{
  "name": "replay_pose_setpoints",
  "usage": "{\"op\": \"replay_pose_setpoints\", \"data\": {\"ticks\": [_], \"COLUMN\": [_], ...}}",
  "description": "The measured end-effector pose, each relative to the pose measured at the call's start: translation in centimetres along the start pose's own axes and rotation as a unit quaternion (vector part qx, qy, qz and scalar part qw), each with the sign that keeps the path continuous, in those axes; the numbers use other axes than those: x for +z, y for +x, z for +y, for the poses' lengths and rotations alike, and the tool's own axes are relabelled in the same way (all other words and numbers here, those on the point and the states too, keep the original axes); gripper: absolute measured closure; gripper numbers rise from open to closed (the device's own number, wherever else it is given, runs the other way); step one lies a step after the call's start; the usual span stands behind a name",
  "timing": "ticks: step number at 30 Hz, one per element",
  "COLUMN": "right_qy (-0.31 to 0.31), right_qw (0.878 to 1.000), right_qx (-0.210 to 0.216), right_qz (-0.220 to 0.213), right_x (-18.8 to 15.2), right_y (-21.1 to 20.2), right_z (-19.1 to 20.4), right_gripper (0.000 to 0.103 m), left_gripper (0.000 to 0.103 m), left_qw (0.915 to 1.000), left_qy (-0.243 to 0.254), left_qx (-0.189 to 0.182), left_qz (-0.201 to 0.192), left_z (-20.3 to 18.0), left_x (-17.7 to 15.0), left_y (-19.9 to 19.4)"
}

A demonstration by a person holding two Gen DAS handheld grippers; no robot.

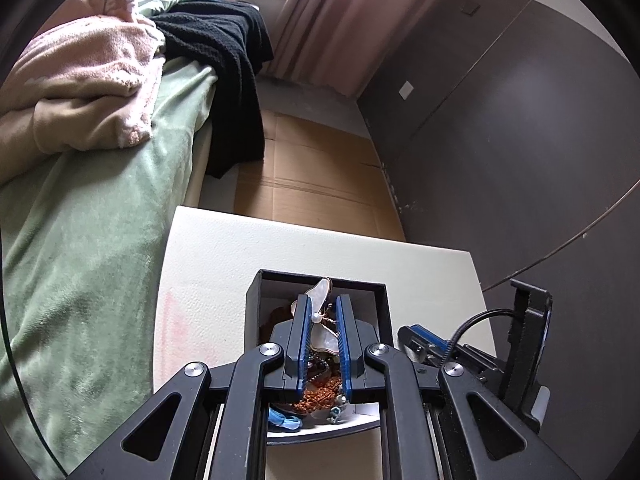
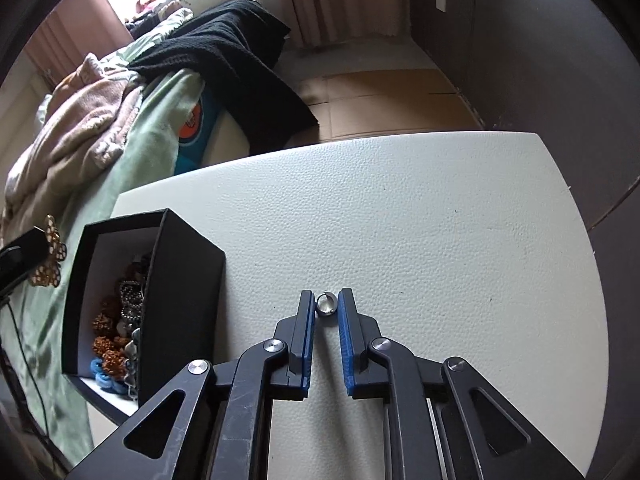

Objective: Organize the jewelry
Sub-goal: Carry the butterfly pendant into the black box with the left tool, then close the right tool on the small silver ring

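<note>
Left claw (image 1: 323, 300), narrowly set, grips a mother-of-pearl butterfly brooch (image 1: 320, 320) over the black jewelry box (image 1: 256, 292), which already holds beaded pieces. Right claw (image 2: 327, 305), narrow, brackets a silver ring (image 2: 326, 305) lying on the white worktop (image 2: 420, 220); firm contact cannot be told. Judged well advanced: brooch and ring remain to be boxed.
</note>
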State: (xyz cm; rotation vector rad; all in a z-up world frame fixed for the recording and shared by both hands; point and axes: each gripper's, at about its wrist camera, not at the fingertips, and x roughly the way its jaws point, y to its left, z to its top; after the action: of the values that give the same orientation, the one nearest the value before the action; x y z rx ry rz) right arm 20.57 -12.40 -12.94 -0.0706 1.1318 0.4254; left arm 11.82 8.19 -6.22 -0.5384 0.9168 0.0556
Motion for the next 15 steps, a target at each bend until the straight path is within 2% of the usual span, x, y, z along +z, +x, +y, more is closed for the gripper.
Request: {"op": "replay_pose_setpoints", "data": {"ticks": [1,2,3,7,12,13,14,15], "right_qy": [0.008,0.016,0.031,0.069,0.088,0.084,0.081,0.078], "right_qw": [1.000,1.000,0.999,0.995,0.993,0.994,0.995,0.995], "right_qx": [0.006,0.012,0.028,0.069,0.075,0.069,0.064,0.060], "right_qz": [0.002,0.003,0.005,0.006,0.010,0.011,0.010,0.005], "right_x": [0.0,0.0,0.0,0.0,0.3,0.4,0.5,0.5], "right_y": [-0.1,-0.1,-0.4,-1.1,-1.4,-1.4,-1.3,-1.2], "right_z": [-0.3,-0.4,-1.0,-2.6,-3.1,-3.0,-2.7,-2.5], "right_gripper": [0.091,0.099,0.101,0.101,0.100,0.095,0.078,0.067], "left_gripper": [0.090,0.090,0.090,0.090,0.090,0.090,0.090,0.090], "left_qw": [1.0000,1.0000,1.0000,1.0000,0.9999,0.9998,0.9998,0.9997], "left_qy": [0.000,-0.001,-0.002,0.002,-0.001,-0.005,-0.008,-0.011], "left_qx": [0.000,0.000,-0.001,-0.007,-0.013,-0.014,-0.014,-0.014], "left_qz": [0.002,0.004,0.006,0.006,0.010,0.011,0.012,0.014], "left_z": [0.0,0.0,0.0,-0.5,-0.6,-0.5,-0.4,-0.3], "left_x": [0.0,0.0,0.0,-0.1,0.0,0.1,0.1,0.1], "left_y": [0.1,0.3,0.5,0.8,1.2,1.3,1.3,1.4]}}
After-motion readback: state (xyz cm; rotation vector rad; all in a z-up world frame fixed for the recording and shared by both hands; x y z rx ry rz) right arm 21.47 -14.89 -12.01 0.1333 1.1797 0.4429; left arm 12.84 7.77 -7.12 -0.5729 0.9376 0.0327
